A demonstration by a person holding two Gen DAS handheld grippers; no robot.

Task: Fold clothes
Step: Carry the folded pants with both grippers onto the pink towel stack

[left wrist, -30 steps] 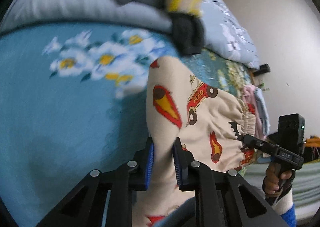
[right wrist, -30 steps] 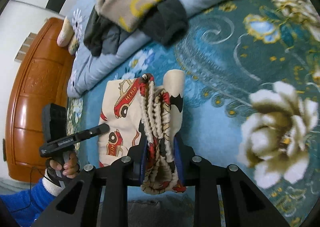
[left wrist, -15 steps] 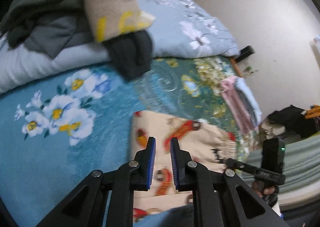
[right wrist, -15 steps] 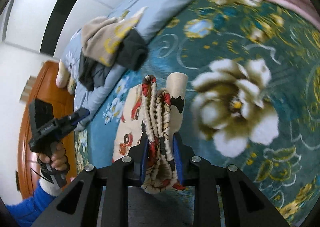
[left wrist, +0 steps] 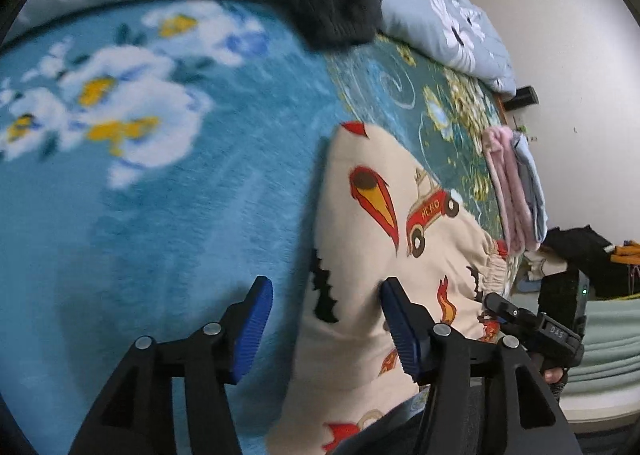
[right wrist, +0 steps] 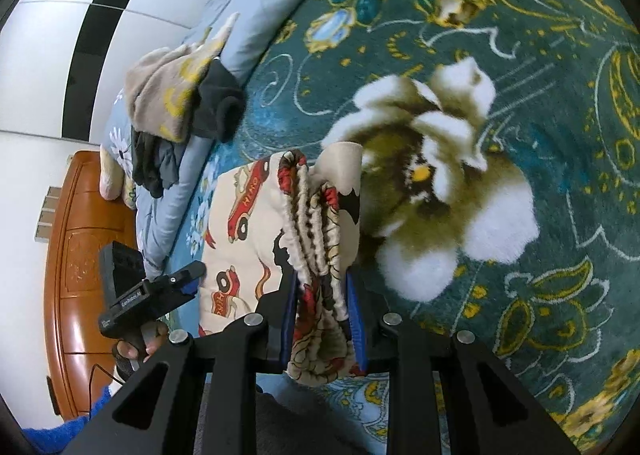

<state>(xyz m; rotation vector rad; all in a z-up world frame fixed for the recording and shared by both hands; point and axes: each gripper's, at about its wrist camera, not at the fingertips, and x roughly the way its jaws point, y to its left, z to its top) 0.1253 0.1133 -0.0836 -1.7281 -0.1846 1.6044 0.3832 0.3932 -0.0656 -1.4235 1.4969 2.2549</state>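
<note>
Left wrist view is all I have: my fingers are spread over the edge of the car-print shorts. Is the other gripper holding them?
Observer: Yes. The right gripper is shut on the gathered waistband of the shorts.
Operator: How many layers has it got?
Observer: Several; the waistband stands bunched in ridges between the blue pads.
Operator: What lies past the waistband on that side?
Observer: A big white flower printed on the dark green blanket, right beside the shorts.
Operator: Anything behind me I cannot see?
Observer: A brown wooden headboard behind the left gripper.
</note>
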